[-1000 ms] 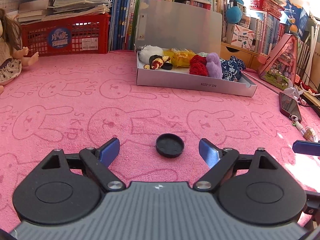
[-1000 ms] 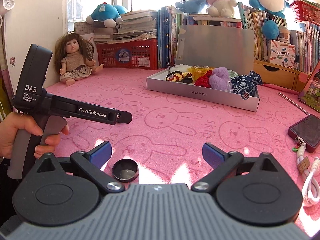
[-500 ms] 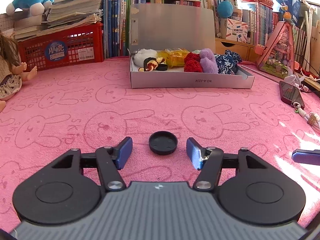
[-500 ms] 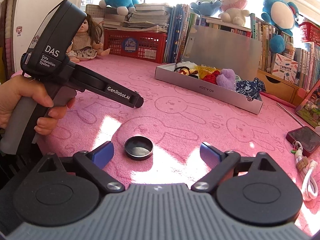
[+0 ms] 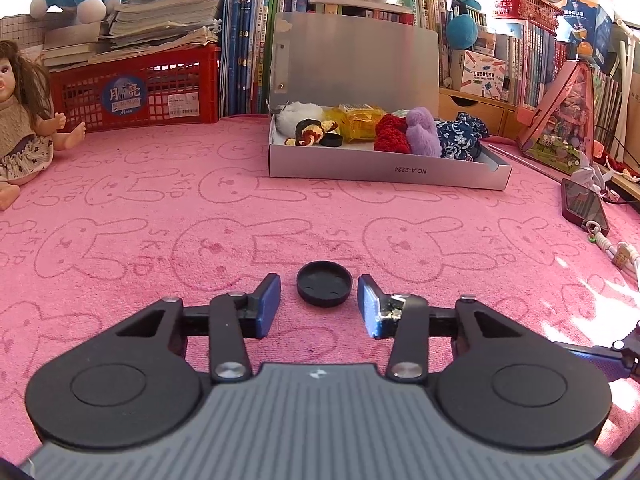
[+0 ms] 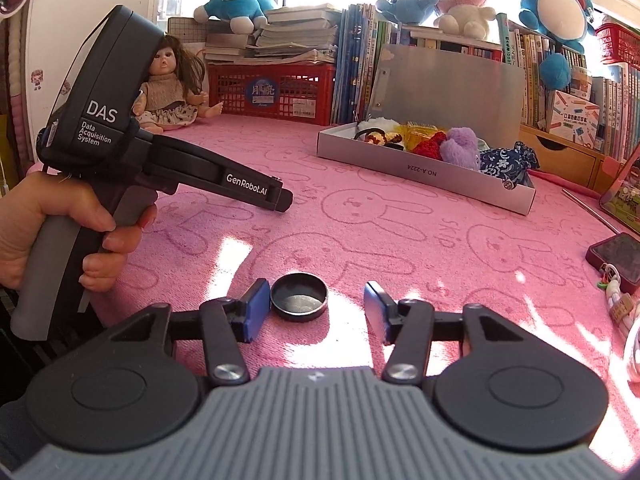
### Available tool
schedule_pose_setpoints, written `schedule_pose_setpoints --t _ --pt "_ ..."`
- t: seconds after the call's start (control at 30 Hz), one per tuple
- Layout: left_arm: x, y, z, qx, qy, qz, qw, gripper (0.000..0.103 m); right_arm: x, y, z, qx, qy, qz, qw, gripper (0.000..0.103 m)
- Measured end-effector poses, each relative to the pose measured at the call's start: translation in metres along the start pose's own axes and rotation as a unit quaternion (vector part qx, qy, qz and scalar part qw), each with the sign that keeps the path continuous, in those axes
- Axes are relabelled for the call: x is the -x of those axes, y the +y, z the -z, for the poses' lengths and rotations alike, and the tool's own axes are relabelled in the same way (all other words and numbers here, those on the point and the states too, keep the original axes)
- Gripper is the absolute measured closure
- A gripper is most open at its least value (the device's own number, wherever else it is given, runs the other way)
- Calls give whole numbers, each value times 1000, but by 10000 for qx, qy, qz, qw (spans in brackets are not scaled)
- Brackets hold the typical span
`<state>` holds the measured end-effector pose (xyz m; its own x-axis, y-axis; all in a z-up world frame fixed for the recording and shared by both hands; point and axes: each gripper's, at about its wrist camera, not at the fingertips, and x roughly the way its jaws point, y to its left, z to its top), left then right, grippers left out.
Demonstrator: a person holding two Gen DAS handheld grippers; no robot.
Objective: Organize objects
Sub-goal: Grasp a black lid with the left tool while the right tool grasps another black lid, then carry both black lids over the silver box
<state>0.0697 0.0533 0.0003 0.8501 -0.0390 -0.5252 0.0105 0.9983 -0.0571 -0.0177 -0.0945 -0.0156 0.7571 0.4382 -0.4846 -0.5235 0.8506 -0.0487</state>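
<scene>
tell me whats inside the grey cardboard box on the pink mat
The grey box holds a white fluffy piece, a small black lid, a yellow packet, red yarn, a purple plush and blue patterned cloth. Anything beneath them is covered.

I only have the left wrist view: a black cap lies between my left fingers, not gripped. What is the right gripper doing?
Observer: The right gripper is open around a shallow round black tin with a shiny bottom, which lies on the pink cloth.
Operator: Is it centred between the fingers?
Observer: No. It sits close to the finger on the picture's left; the other finger stands well apart from it.
Operator: Does my left gripper show there?
Observer: Yes. The left gripper, held in a hand, tilts down toward the cloth beyond the tin.
</scene>
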Motion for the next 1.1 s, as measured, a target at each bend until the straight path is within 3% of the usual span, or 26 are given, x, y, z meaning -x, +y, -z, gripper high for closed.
schedule_pose_setpoints --t 0.23,1.1 --pt "0 1 -1 129 10 -37 9999 58 0 -10 -2 -283 10 113 9995 66" --pt "-8 -12 -2 -170 3 -267 9995 58 -8 -41 -10 -1124 64 598 9918 67"
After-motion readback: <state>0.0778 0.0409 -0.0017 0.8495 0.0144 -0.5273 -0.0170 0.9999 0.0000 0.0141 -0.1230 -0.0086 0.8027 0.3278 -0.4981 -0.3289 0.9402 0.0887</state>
